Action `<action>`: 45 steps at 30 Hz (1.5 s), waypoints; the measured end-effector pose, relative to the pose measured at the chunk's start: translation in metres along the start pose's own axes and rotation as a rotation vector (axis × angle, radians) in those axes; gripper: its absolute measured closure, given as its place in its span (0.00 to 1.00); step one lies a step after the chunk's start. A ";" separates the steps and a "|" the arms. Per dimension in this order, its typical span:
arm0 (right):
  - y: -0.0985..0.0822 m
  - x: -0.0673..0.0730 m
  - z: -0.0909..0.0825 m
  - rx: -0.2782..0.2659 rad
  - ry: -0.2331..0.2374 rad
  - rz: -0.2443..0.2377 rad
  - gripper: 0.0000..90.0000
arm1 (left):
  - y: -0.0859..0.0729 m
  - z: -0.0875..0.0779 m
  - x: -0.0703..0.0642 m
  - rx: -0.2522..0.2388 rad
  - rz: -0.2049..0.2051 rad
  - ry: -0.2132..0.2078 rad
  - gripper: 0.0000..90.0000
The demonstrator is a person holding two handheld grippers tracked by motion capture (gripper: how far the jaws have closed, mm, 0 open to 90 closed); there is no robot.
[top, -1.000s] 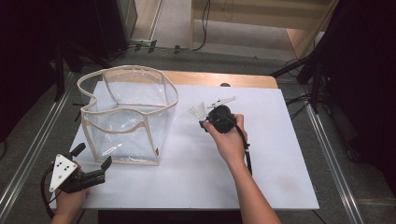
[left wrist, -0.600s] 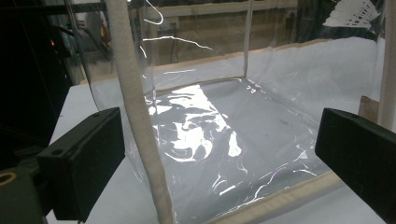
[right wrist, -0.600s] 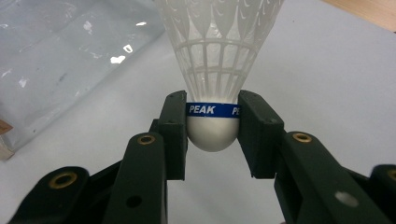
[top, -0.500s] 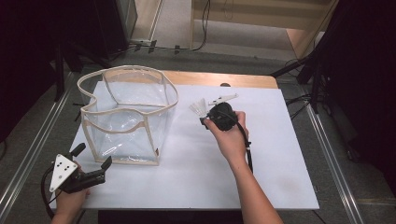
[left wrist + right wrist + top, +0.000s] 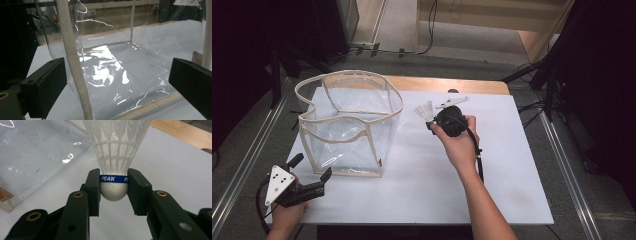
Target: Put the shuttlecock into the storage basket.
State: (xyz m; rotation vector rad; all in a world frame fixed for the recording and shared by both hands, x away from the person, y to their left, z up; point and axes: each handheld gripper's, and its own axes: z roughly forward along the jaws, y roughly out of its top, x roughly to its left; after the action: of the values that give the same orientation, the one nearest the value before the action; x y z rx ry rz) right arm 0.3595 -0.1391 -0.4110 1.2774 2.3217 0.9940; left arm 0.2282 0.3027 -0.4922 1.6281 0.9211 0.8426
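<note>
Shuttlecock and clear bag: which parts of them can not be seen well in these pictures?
- Shuttlecock: in the right gripper view the top edge cuts off its skirt, and a black pad of the right gripper covers each side of the cork.
- Blue band: the print after "PEAK" runs behind a pad.
- Shuttlecock in the high view: too small for detail.
- Clear bag: in the left gripper view the frame cuts off its top rim.
</note>
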 end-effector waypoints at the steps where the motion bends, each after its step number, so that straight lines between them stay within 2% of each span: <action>1: 0.000 0.000 0.000 -0.004 -0.001 -0.004 0.69 | 0.000 0.000 0.000 0.000 0.000 0.000 0.03; 6: 0.002 -0.001 -0.004 -0.008 -0.002 0.007 0.69 | 0.000 0.000 0.000 0.000 -0.001 0.001 0.03; 45: 0.023 -0.002 -0.026 -0.100 -0.021 0.001 0.69 | 0.000 0.000 0.000 0.001 0.001 0.001 0.03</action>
State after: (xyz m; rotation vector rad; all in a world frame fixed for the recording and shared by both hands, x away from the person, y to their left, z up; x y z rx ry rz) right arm 0.3605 -0.1435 -0.3768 1.2437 2.2261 1.0780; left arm 0.2281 0.3023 -0.4922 1.6290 0.9215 0.8433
